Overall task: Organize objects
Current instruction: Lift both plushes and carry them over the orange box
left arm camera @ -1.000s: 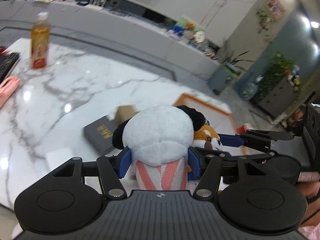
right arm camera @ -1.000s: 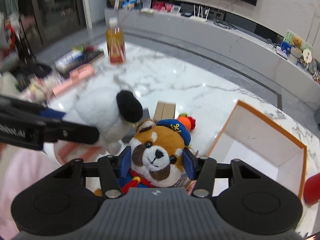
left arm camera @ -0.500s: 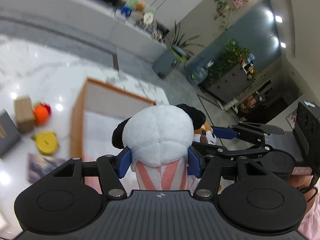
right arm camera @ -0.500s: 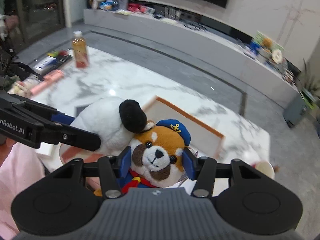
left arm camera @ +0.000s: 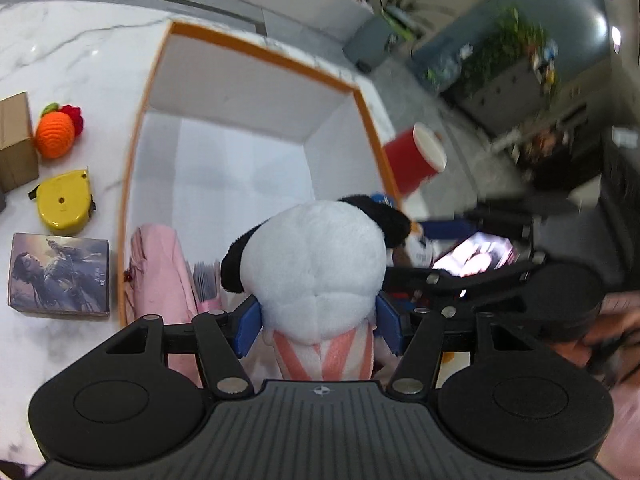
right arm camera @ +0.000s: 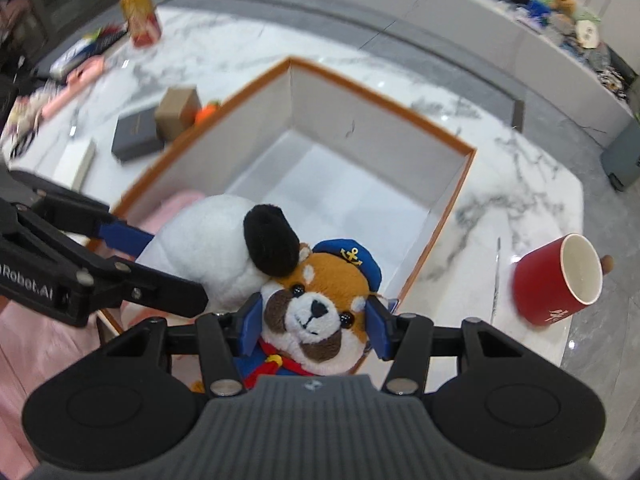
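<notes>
White plush dog [left arm camera: 316, 264] is staying clamped in left gripper [left arm camera: 318, 320], fox toy [right arm camera: 320, 316] in right gripper [right arm camera: 316, 322]; both now hanging over orange-rimmed box [right arm camera: 464, 196] vs. table earlier — drop-off is nearing.

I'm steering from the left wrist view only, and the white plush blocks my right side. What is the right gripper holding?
Observer: The right gripper is shut on an orange-and-white plush in a blue sailor cap, with its fingers pressing the sides of the head.
Operator: Where is it relative to the box?
Observer: It hangs over the near corner of the orange-edged box, its head touching the black ear of the white plush.
Operator: Anything at the table's far end?
Observer: A bottle of amber drink stands there, upright.
</notes>
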Demonstrator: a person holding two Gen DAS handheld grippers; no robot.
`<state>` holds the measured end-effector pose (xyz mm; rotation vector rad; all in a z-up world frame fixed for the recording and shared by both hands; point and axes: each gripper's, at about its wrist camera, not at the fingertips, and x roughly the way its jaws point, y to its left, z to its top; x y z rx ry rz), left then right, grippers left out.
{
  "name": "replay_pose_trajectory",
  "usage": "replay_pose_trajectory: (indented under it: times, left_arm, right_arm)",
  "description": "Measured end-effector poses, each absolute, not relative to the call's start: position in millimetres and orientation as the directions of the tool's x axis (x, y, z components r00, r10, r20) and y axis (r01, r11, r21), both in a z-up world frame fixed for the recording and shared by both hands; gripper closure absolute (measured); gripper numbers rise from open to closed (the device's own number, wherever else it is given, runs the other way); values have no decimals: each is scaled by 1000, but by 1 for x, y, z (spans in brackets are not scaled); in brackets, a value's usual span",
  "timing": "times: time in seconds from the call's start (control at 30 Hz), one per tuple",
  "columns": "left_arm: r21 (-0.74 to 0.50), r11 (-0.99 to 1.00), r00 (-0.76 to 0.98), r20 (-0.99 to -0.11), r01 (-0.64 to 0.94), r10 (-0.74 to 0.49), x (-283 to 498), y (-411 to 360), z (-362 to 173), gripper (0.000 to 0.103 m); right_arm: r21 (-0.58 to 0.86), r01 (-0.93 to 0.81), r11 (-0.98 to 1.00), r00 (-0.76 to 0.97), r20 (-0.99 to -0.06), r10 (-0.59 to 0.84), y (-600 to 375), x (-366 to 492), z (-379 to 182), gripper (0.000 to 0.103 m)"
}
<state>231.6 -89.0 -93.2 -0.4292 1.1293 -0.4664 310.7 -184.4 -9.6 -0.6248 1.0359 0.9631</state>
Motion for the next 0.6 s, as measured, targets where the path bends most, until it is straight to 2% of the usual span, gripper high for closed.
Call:
replay_pose_trajectory:
  times: [0.17, 0.3, 0.37, 0.43, 0.6]
  left_arm:
    - [-505, 846, 294, -793, 171, -533, 234, -93, -104, 32]
    - [-411, 875, 286, -833, 254, -474, 229, -106, -101, 31]
    - [-373, 872, 273, -845, 316, -461, 226, -113, -101, 23]
    - [-343, 865, 263, -854, 366, -449, 222, -118, -103, 20]
    - [-362, 849, 234, -852, 385, -469, 225, -113, -104, 18]
  right_arm:
    - [14, -922, 387, 118, -942, 315, -176, 314, -23, 47]
    - [10, -939, 343, 76, -969, 236, -160, 317, -34, 46]
    - [8, -943, 334, 60, -979, 195, -154, 317, -40, 45]
    - [0, -946, 325, 59, -983, 172, -150, 318, -45, 44]
    - [7, -941, 338, 39, -991, 127, -146, 323, -54, 42]
